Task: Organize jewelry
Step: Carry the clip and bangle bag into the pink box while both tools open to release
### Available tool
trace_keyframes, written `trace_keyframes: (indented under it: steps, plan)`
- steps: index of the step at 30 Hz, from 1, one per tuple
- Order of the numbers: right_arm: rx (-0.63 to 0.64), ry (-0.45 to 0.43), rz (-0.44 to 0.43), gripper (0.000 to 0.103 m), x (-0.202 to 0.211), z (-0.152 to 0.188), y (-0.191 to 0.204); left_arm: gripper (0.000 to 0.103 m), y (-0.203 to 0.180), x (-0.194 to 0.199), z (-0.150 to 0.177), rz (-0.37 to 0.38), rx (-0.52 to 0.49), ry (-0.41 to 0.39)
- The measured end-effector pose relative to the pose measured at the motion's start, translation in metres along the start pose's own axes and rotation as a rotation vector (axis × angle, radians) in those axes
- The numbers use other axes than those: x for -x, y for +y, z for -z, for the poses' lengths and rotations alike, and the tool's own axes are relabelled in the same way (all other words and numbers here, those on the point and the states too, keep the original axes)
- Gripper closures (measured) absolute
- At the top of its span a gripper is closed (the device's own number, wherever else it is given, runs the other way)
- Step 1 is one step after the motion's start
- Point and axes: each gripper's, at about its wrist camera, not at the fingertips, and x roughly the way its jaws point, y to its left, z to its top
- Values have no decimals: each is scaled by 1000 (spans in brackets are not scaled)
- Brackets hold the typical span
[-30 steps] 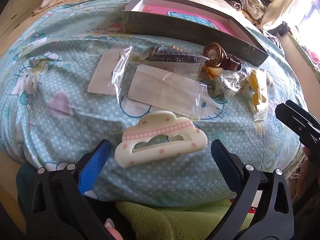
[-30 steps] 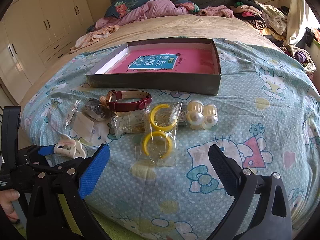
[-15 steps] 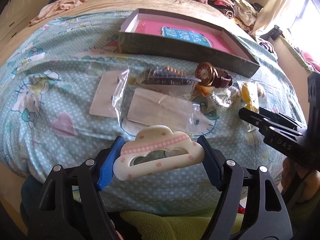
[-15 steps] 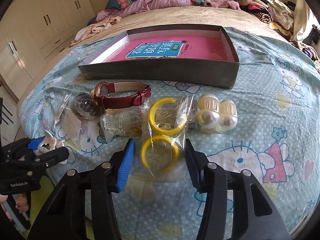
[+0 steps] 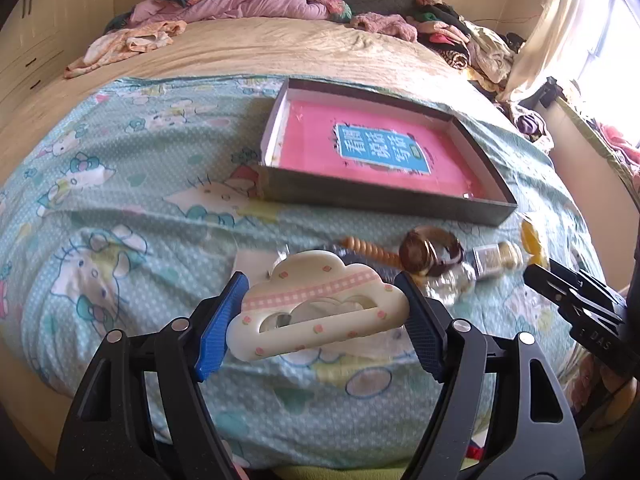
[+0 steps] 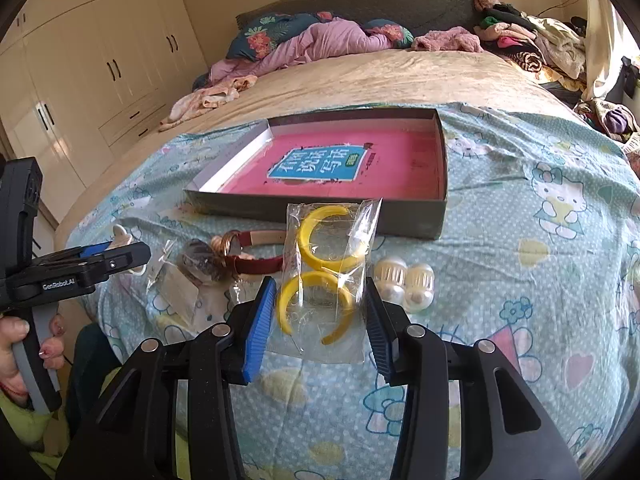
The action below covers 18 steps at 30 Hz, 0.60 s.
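- The left gripper [image 5: 322, 314] is pinching the cloud hair clip [image 5: 320, 304] between its two blue fingers [image 5: 218, 326]. The clip is sitting up off the blanket [image 5: 120, 200], with a finger touching each end.
- The right gripper [image 6: 320, 318] is squeezing a clear bag [image 6: 326, 280] with two yellow rings [image 6: 316, 304] inside. Its fingers are pressing on both sides of the bag, and the bag is standing up above the bed.
- I think both hands are doing the carrying step now. Each one is holding a thing that looks ready to go into the box.
- Just behind the grippers, more jewelry is waiting on the blanket. A watch with a red strap [image 6: 256, 254] is lying near some small clear packets [image 6: 176, 280]. Two pearl clips [image 6: 404, 282] are lying side by side, just right of the bag.
- Farther back, the flat gray box [image 6: 400, 218] is sitting open on the bed. It is showing a pink bottom with a blue label, and I cannot see any jewelry inside it.
- Next, I think each hand is needing to move forward over the near wall of the box, go down low, and then let go gently.
- The hair clip is hard and smooth, so it may be slipping if the hand is tipping. The bag is floppy, so it may be catching on the box wall.
- Far back, pillows and clothes [image 6: 320, 36] are lying in a pile.
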Motion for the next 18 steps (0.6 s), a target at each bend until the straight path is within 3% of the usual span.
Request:
trace_keyframes:
  steps: [18]
  plan:
    - [34, -119, -11, 61, -16, -73, -1, 36, 11, -21, -69, -27, 17, -49]
